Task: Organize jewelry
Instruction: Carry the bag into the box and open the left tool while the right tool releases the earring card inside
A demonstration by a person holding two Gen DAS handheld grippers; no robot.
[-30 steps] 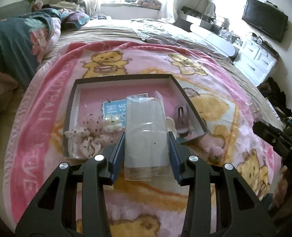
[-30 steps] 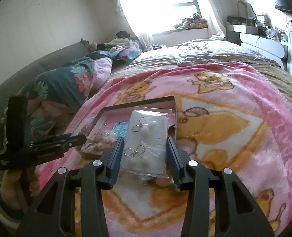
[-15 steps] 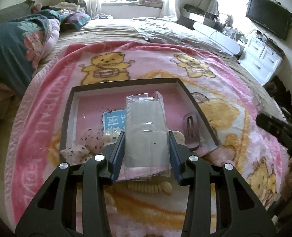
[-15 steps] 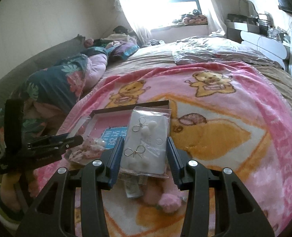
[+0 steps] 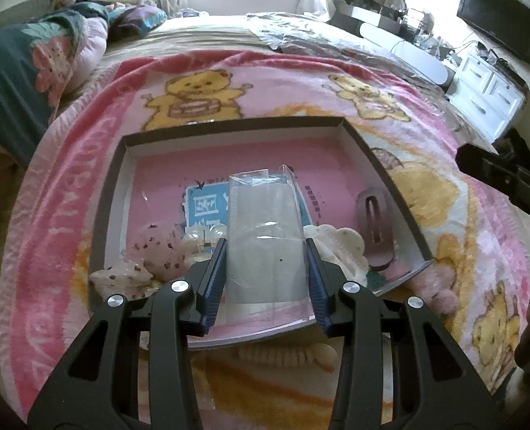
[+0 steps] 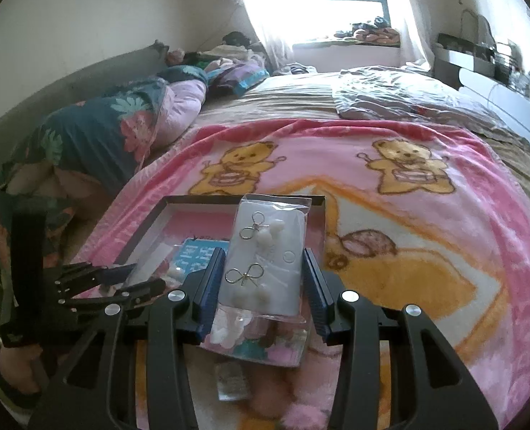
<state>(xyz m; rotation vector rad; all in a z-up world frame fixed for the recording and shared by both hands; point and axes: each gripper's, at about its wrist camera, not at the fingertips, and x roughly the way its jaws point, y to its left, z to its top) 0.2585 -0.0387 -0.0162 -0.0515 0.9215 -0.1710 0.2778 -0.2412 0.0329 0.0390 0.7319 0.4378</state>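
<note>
- The left tongs point(image 5: 265, 268) grip a clear plastic sleeve point(image 5: 265, 229) at mid-frame, directly above the shallow box point(image 5: 236, 125), probably to drop it in.
- The right tongs point(image 6: 265, 283) clamp a bagged earring card point(image 6: 265, 261) just right of the box, likely next.
- The sleeve's contents are unreadable; items beneath both tongs are partly hidden.

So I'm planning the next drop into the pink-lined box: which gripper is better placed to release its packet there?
Left, probably. The left gripper holds its clear plastic packet directly over the pink-lined box, while the right gripper, holding the bow-earring card packet, sits nearer the box's corner.
</note>
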